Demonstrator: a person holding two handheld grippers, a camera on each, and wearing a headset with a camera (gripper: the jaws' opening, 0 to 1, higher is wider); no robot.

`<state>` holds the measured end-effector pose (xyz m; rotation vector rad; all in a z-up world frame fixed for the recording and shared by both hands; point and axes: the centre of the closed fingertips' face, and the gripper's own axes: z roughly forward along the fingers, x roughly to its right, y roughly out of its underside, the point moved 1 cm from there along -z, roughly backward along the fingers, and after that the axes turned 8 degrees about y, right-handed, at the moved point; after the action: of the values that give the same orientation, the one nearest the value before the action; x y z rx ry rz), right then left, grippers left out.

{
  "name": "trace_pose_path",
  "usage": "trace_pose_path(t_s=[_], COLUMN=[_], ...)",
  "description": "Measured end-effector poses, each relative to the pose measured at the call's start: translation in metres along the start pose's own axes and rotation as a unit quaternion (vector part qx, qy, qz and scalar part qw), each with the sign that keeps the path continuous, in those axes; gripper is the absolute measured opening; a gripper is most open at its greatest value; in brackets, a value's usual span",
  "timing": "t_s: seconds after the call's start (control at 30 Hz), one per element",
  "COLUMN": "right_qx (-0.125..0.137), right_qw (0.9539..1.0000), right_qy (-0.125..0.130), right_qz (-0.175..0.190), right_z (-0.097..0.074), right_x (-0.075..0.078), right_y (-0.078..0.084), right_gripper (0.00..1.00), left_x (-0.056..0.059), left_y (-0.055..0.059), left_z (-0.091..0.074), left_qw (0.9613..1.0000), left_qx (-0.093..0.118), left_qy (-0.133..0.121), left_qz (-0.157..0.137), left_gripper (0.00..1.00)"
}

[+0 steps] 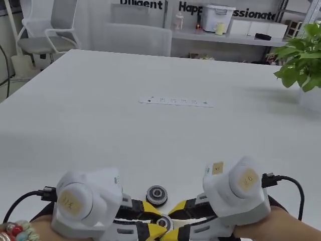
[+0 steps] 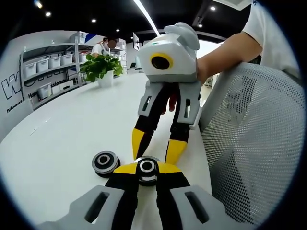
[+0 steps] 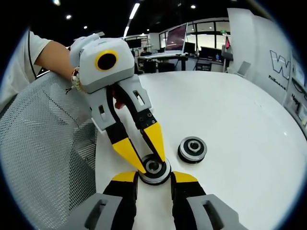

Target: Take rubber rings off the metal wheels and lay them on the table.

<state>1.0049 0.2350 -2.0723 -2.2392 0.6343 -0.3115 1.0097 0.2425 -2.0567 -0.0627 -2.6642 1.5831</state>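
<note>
The metal wheel (image 3: 153, 167) sits at the near edge of the tabletop (image 1: 150, 135) with its black rubber ring (image 3: 154, 181) on the rim. The wheel looks small, hard and dense. The ring is probably soft, stretchy and grippy, so it is best pinched at its outer edge and rolled off. The left hand-held gripper (image 2: 147, 168) and the right hand-held gripper (image 3: 154, 178) clamp it from opposite sides. A second wheel (image 1: 157, 194) lies just beside.

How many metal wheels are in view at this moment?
2. The clamped wheel sits between the claws of the left gripper and right gripper; the free wheel lies on the table beside it.
</note>
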Motion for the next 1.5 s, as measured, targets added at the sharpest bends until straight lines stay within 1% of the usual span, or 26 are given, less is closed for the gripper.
trace_pose_path(t_s=[0.2, 0.3, 0.37, 0.4, 0.43, 0.53, 0.67, 0.73, 0.77, 0.8, 0.83, 0.9, 1.0, 1.03, 1.07, 1.13, 1.2, 1.27, 1.33, 1.37, 1.43, 1.47, 1.5], right_qx=[-0.005, -0.016, -0.026, -0.023, -0.024, -0.025, -0.03, -0.038, -0.049, -0.055, -0.058, -0.075, -0.083, -0.086, -0.094, -0.096, -0.1, -0.096, -0.086, -0.08, -0.066, -0.065, -0.057], right_qw=[0.9999, 0.9998, 0.9996, 0.9997, 0.9997, 0.9996, 0.9995, 0.999, 0.9977, 0.9966, 0.9963, 0.9943, 0.9929, 0.992, 0.9897, 0.99, 0.9901, 0.9905, 0.9893, 0.9863, 0.9836, 0.9824, 0.9807], right_qy=[-0.008, -0.011, -0.01, -0.009, -0.01, -0.008, -0.002, 0.005, 0.01, 0.015, 0.016, 0.023, 0.029, 0.03, 0.032, 0.035, 0.043, 0.047, 0.046, 0.044, 0.044, 0.044, 0.041], right_qz=[-0.006, -0.002, -0.008, -0.004, 0.004, -0.006, 0.004, 0.024, 0.046, 0.059, 0.06, 0.071, 0.08, 0.087, 0.103, 0.097, 0.088, 0.087, 0.108, 0.137, 0.162, 0.169, 0.183], right_z=[-0.003, -0.004, -0.006, -0.006, -0.007, -0.006, -0.006, -0.006, -0.006, -0.005, -0.005, -0.004, -0.004, -0.004, -0.004, -0.005, -0.005, -0.006, -0.007, -0.009, -0.011, -0.012, -0.012], right_x=[0.001, 0.001, 0.003, 0.004, 0.004, 0.003, 0.004, 0.006, 0.006, 0.007, 0.007, 0.007, 0.007, 0.007, 0.007, 0.007, 0.008, 0.011, 0.013, 0.014, 0.018, 0.019, 0.019], right_y=[0.003, 0.007, 0.012, 0.012, 0.012, 0.012, 0.012, 0.012, 0.013, 0.013, 0.013, 0.012, 0.013, 0.013, 0.013, 0.013, 0.011, 0.011, 0.01, 0.009, 0.005, 0.005, 0.002], right_gripper=[0.21, 0.17, 0.08, 0.05, 0.05, 0.04, 0.01, 0.0, 0.0, 0.0, 0.0, 0.0, 0.0, 0.0, 0.0, 0.0, 0.0, 0.0, 0.0, 0.0, 0.0, 0.0, 0.0], left_x=[0.0, 0.0, 0.0, -0.001, -0.001, 0.0, -0.001, -0.001, -0.001, -0.001, -0.001, -0.001, -0.002, -0.002, -0.002, -0.002, -0.003, -0.003, -0.004, -0.004, -0.004, -0.004, -0.004], left_y=[0.0, 0.0, 0.0, 0.0, 0.0, 0.0, 0.0, 0.0, 0.0, 0.001, 0.001, 0.0, 0.001, 0.001, 0.001, 0.001, 0.001, 0.001, 0.002, 0.002, 0.001, 0.001, 0.001], left_z=[0.0, 0.0, 0.0, 0.0, 0.0, -0.001, -0.001, -0.001, -0.001, -0.001, -0.001, -0.001, -0.002, -0.002, -0.002, -0.002, -0.002, -0.003, -0.003, -0.003, -0.003, -0.003, -0.003], left_qw=[1.0, 1.0, 1.0, 1.0, 1.0, 1.0, 1.0, 1.0, 1.0, 1.0, 1.0, 1.0, 1.0, 1.0, 1.0, 1.0, 1.0, 1.0, 0.9999, 0.9999, 0.9999, 0.9999, 0.9999], left_qx=[0.0, 0.0, 0.001, 0.001, 0.001, 0.002, 0.002, 0.002, 0.002, 0.002, 0.002, 0.002, 0.004, 0.004, 0.004, 0.003, 0.003, 0.003, 0.003, 0.002, 0.001, 0.001, 0.001], left_qy=[0.0, -0.001, -0.002, -0.002, -0.002, -0.003, -0.003, -0.004, -0.004, -0.004, -0.005, -0.005, -0.005, -0.005, -0.005, -0.006, -0.007, -0.008, -0.009, -0.01, -0.012, -0.013, -0.014], left_qz=[0.004, 0.003, 0.002, 0.002, 0.001, 0.001, 0.0, 0.0, -0.001, -0.001, -0.001, -0.002, -0.004, -0.005, -0.004, -0.004, -0.003, -0.004, -0.002, -0.002, -0.001, -0.001, -0.001], left_gripper=[0.08, 0.08, 0.08, 0.08, 0.08, 0.08, 0.08, 0.08, 0.08, 0.08, 0.08, 0.08, 0.08, 0.08, 0.08, 0.08, 0.08, 0.08, 0.08, 0.08, 0.08, 0.08, 0.08])
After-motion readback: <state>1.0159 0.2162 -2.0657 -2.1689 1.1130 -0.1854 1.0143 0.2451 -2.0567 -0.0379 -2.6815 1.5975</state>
